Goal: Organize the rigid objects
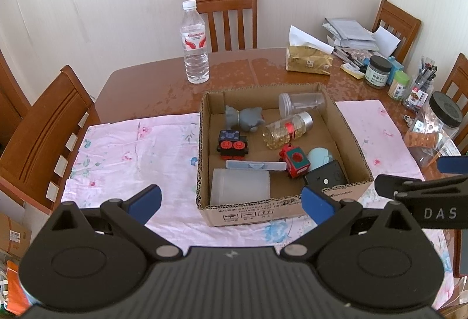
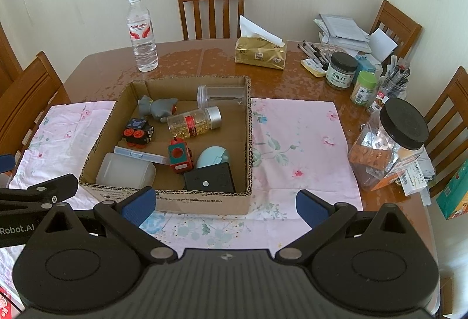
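A cardboard box point(image 1: 204, 187) point(image 2: 99, 143) sits on a pink floral cloth point(image 1: 131, 149) point(image 2: 301, 149). It holds a grey toy point(image 1: 245, 118), a clear jar point(image 1: 302, 102), a pill bottle point(image 1: 288, 129), a black-and-red block toy point(image 1: 232, 145), a red-green toy point(image 1: 295, 162), a frosted container point(image 1: 239, 187), a pale blue case point(image 1: 256, 165), a light blue mouse point(image 2: 212, 156) and a black device point(image 2: 210, 180). My left gripper point(image 1: 231, 202) is open and empty, before the box's near wall. My right gripper point(image 2: 225, 206) is open and empty, by the box's near right corner.
A water bottle point(image 1: 195, 44) stands behind the box. A tissue pack point(image 2: 260, 53), jars point(image 2: 340, 70), pens and papers crowd the back right. A large black-lidded jar point(image 2: 389, 143) stands at the cloth's right edge. Wooden chairs point(image 1: 225, 15) surround the table.
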{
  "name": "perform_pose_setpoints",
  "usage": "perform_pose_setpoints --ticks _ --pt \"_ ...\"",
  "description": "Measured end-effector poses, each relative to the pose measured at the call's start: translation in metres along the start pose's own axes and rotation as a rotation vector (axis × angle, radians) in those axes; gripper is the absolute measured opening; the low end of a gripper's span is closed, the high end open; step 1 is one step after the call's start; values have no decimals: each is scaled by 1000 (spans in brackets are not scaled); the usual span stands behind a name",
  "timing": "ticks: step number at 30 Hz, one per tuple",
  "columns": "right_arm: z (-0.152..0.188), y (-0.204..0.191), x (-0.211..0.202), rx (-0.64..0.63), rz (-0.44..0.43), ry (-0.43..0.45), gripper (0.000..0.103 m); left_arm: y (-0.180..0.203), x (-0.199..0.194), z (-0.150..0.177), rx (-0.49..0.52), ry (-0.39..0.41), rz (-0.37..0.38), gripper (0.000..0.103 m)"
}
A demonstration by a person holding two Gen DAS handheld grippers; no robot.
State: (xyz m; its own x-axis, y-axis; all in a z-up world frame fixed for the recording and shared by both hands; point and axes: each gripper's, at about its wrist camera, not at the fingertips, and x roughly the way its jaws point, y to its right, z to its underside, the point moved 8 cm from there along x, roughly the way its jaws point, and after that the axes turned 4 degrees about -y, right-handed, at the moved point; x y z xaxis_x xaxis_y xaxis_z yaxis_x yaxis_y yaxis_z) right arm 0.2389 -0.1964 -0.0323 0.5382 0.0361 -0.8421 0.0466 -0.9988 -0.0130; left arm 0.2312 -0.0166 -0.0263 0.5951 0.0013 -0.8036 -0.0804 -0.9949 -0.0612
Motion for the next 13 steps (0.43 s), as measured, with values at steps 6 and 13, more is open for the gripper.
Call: perform_pose_setpoints --ticks 6,13 --pt "0 -1 -1 -2 1 1 103 0 0 2 1 -2 -4 102" --pt "1 -1 -2 -3 1 2 103 0 -1 2 0 -3 -5 102"
